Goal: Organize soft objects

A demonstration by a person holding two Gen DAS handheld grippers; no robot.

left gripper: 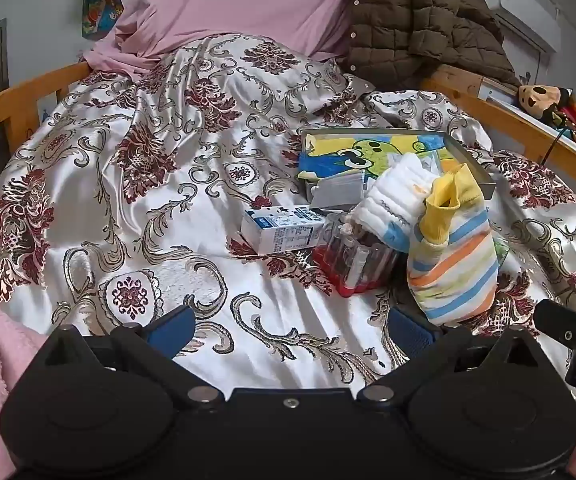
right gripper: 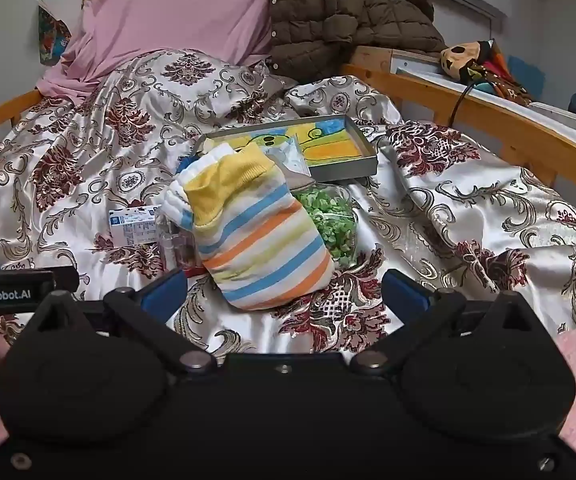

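A glossy satin bedspread (right gripper: 467, 208) is seen; the striped sock (right gripper: 264, 248) is knitted cloth, the tray (right gripper: 361, 160) matt metal, the bed rail (right gripper: 487, 120) varnished wood.

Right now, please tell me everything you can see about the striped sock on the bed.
The striped sock looks like soft knit, with blue, orange, yellow and white bands and a plain yellow cuff. It looks full and lies tilted on the patterned bedspread, cuff toward the grey tray. It leans on a white folded cloth and a clear container with a red base, and partly covers a bag of green pieces. No gripper touches it.
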